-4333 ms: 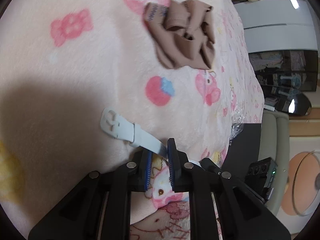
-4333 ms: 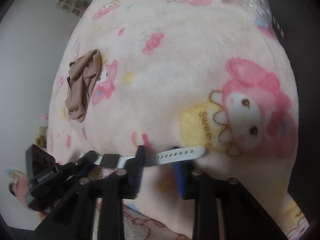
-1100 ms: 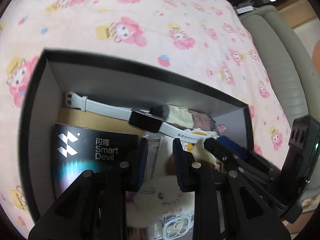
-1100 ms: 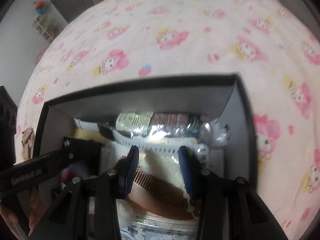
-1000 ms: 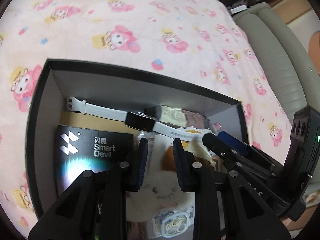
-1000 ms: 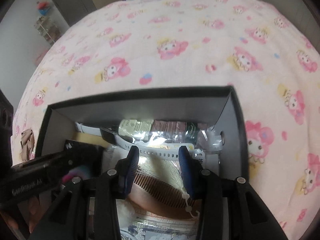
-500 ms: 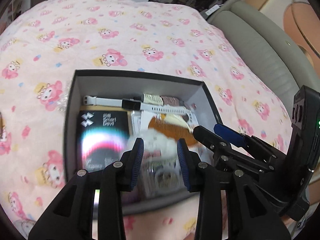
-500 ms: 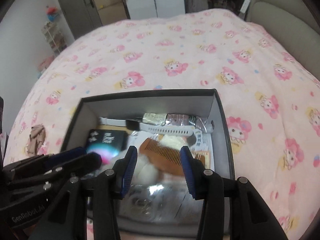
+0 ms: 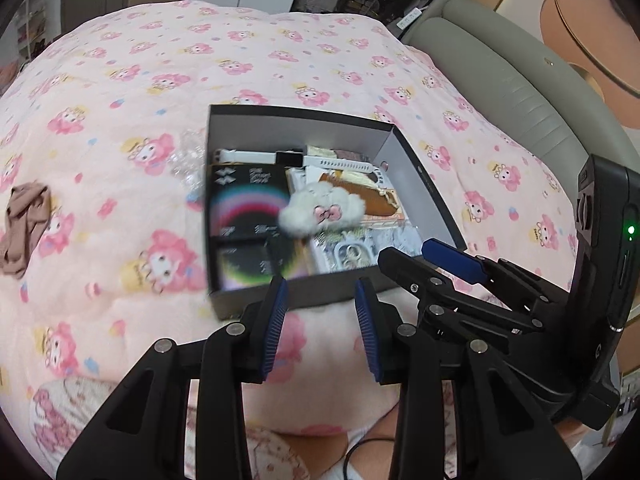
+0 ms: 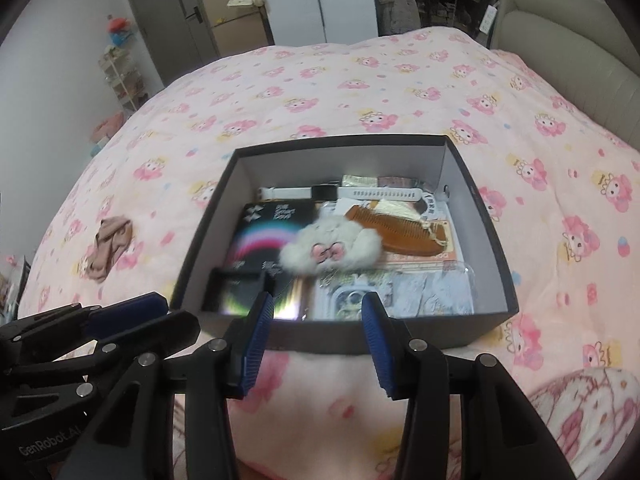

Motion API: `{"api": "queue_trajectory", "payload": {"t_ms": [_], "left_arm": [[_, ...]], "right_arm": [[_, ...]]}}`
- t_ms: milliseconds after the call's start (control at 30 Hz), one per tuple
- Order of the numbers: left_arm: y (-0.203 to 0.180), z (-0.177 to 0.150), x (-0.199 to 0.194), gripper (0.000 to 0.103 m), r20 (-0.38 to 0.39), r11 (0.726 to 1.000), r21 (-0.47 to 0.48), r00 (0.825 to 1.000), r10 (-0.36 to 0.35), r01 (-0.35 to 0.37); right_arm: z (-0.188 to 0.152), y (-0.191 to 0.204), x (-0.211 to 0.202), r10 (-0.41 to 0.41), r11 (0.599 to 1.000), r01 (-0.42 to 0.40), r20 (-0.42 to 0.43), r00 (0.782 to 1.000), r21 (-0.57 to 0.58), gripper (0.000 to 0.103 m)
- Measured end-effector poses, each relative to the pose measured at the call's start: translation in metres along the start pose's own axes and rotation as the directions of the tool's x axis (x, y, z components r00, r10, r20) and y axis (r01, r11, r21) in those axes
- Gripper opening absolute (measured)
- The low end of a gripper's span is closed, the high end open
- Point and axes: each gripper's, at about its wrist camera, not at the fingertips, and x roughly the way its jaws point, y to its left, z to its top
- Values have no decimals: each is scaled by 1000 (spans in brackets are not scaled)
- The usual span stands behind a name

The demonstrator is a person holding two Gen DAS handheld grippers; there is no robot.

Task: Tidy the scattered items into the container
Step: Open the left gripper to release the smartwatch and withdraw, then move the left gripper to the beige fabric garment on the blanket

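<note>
- Both the left gripper (image 9: 320, 320) and the right gripper (image 10: 316, 340) hung empty, jaws apart; the left's had just been opening, nothing between.
- Crumpled tan fabric piece (image 10: 110, 248) lay on the pink cartoon-print blanket (image 10: 360, 80), far left of the right gripper, outside the dark cardboard box (image 10: 492, 240).
- Probably light and floppy, so I'd pinch a raised fold.

A home bedroom: a wide bed under a pink cartoon-print blanket (image 10: 360, 92) fills the scene, with a padded grey-green headboard (image 10: 568, 44) at far right, a grey door (image 10: 168, 20) and white wardrobe doors (image 10: 320, 0) beyond, and a cluttered shelf rack (image 10: 120, 76) at far left.
</note>
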Motion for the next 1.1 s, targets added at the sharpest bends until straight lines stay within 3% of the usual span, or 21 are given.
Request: {"api": "queue_trajectory", "payload": {"t_ms": [233, 567, 800, 967, 1100], "left_arm": [[28, -19, -27, 35, 31, 999, -34, 999, 34, -33], [102, -42, -64, 35, 56, 984, -158, 994, 98, -88], [177, -60, -83, 35, 87, 938, -332, 987, 138, -102], [226, -65, -86, 35, 101, 898, -425, 981, 168, -110], [265, -65, -83, 37, 104, 869, -483, 978, 179, -108]], "right_arm": [[-11, 40, -5, 19, 998, -20, -13, 1000, -64, 42], [-15, 123, 8, 43, 978, -50, -40, 998, -203, 42], [-14, 193, 33, 92, 947, -113, -83, 992, -300, 42], [-10, 234, 64, 170, 933, -208, -149, 974, -295, 42], [-4, 272, 90, 175, 911, -233, -194, 965, -339, 42]]}}
